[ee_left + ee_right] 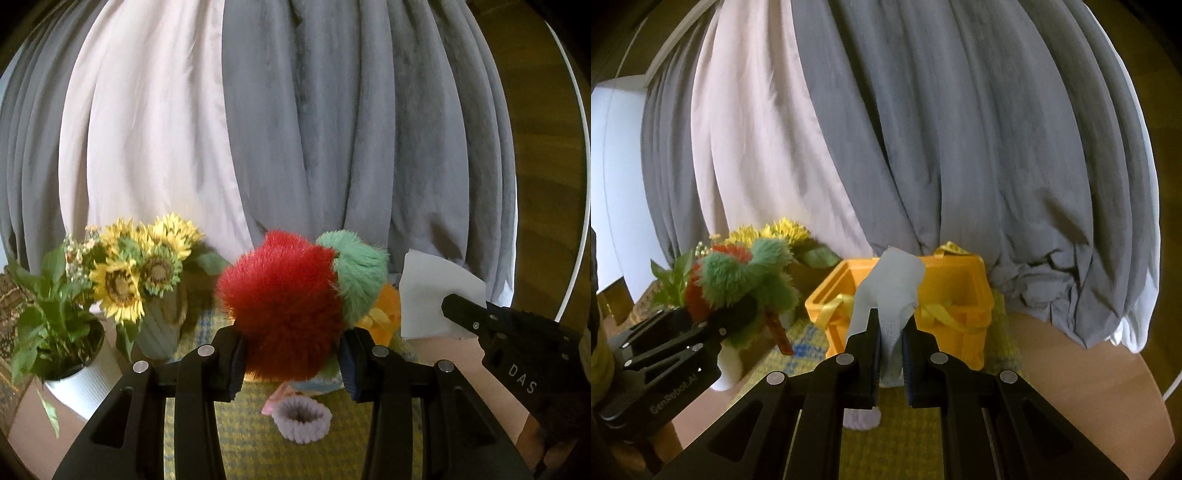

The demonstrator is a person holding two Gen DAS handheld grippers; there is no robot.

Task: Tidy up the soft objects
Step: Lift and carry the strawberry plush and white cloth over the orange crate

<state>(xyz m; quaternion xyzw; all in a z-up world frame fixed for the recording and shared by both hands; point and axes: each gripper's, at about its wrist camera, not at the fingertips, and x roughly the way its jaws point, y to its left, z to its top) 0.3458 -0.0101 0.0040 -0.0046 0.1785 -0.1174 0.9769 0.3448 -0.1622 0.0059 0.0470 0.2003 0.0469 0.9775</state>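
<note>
The left gripper (291, 354) is clamped on a fluffy red-and-green toy (284, 306), pads squeezing the fur from both sides, so the soft thing bulges out above the jaws, held clear of the table. The right gripper (890, 354) is pinched nearly together on a thin pale cloth (890, 291), which stands up and flops over beyond the fingertips. Just behind that cloth sits the open yellow bin (960, 291), yellow ribbon already inside; that looks like the place both loads are meant for. Both tools point slightly downward and forward, side by side, the right one visible at the left one's right edge. A lilac scrunchie (301, 415) lies on the checked mat (332, 454) near the left tool, not yet gathered. Sunflowers (140, 266) stand far left, curtains (332, 129) behind.
</note>
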